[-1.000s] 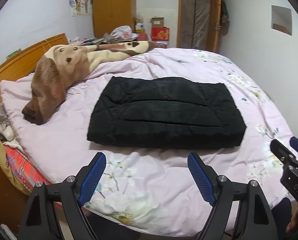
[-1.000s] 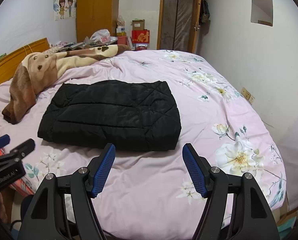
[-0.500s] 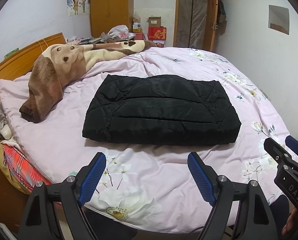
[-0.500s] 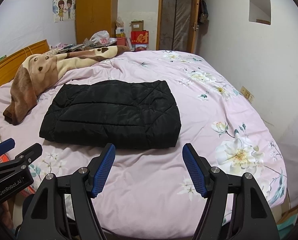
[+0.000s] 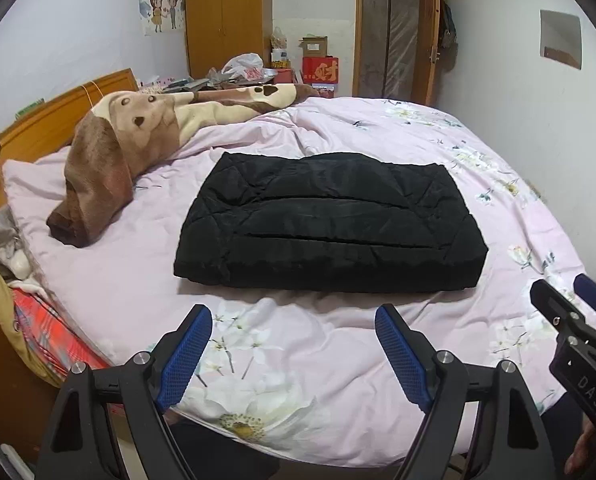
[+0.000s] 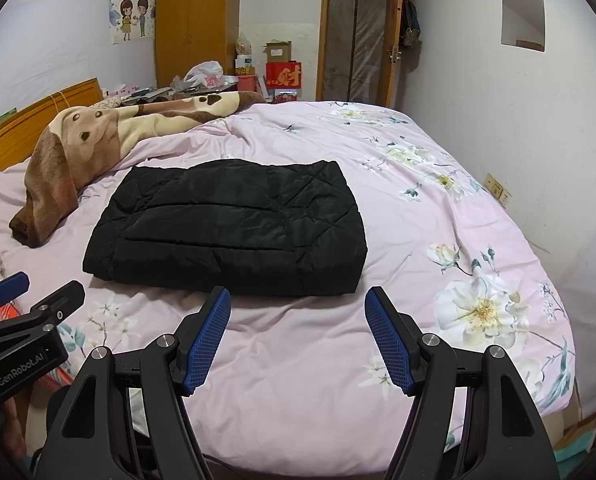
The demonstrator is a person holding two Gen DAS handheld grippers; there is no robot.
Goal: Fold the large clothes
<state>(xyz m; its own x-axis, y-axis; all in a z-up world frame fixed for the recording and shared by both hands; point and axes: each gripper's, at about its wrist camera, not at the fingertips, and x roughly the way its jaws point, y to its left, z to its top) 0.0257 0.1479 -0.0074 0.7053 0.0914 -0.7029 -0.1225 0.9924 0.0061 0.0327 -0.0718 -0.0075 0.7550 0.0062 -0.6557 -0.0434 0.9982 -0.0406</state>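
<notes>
Folded black jacket on the bed, both your claws spread and holding nothing.

Ahead of both claws lies the bed (image 5: 138, 288), covered by a pink floral duvet (image 6: 437, 240) that runs under and beyond your fingers. The black quilted jacket (image 5: 329, 224) sits on it folded into a thick rectangle, straight in front of your left claw (image 5: 294, 344) and slightly left of centre ahead of your right claw (image 6: 298, 328); its near edge is just beyond both sets of fingertips and touches neither. A brown and cream blanket (image 5: 114, 152) is bunched far forward and to the left of your left claw, apart from the jacket. Each claw stands wide apart over the duvet near the bed's edge, its blue pads (image 6: 210, 340) gripping nothing.
</notes>
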